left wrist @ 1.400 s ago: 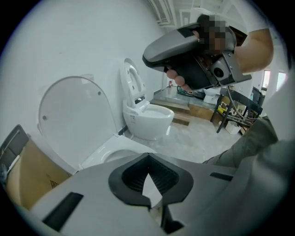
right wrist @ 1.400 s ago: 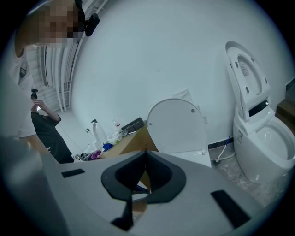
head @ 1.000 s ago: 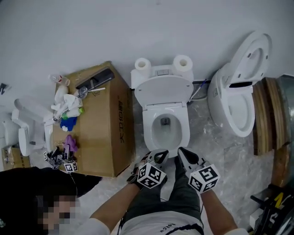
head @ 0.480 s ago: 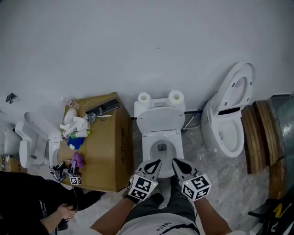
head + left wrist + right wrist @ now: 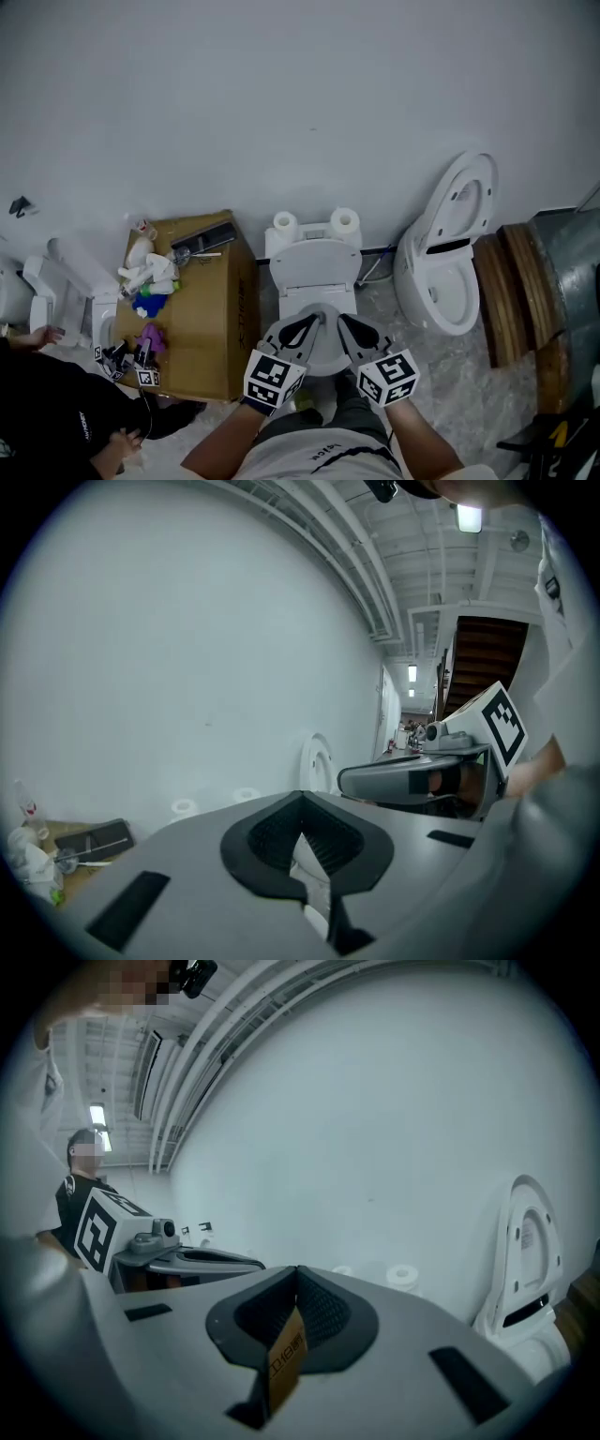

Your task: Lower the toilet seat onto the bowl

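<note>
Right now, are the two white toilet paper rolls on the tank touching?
Apart. Head view: left white paper roll and right roll sit at opposite ends of the white ceramic tank, bare lid between.

Seat's up, bowl wide open!
White toilet seat (image 5: 314, 265) stands raised at the back of the toilet, tilted upright, well clear of the rim; white bowl (image 5: 324, 349) sits below it, uncovered, only partly in view.
</note>
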{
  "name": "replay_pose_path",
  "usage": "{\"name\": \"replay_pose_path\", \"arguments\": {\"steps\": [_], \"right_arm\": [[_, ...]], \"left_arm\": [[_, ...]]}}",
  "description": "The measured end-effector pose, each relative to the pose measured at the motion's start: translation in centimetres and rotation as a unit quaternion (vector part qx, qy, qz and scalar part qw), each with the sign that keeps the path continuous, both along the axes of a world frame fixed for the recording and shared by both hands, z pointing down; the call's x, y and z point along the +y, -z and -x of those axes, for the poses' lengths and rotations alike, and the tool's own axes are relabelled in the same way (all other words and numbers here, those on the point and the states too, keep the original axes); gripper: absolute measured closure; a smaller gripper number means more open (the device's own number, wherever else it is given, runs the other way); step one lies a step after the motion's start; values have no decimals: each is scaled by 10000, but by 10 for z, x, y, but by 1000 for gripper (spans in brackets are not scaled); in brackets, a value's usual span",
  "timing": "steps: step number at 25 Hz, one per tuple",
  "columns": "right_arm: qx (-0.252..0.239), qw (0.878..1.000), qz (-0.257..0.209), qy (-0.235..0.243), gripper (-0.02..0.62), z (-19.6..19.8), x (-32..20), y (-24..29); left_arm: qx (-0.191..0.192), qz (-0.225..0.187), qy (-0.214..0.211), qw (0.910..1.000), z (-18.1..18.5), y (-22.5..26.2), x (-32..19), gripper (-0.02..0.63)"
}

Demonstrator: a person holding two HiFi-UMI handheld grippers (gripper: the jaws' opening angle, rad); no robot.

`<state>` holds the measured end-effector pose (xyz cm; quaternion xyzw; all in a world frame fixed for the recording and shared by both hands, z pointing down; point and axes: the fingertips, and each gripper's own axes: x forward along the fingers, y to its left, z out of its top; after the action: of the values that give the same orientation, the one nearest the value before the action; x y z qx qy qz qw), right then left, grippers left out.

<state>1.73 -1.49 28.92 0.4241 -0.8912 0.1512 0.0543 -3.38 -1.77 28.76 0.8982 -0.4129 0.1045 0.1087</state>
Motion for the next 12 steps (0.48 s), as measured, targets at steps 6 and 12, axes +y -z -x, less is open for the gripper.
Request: {"name": "replay_pose_path", "arguments": {"steps": [6,12], "right_arm": [[52,9997,-242,-51,580,6,-10,31],[212,9972,-705,-105,581,14,-15,60]], "left_arm": [[262,-218,-80,9994,1,45,-5,595],[364,-504,-92,9980,8,77,-9,595]]}}
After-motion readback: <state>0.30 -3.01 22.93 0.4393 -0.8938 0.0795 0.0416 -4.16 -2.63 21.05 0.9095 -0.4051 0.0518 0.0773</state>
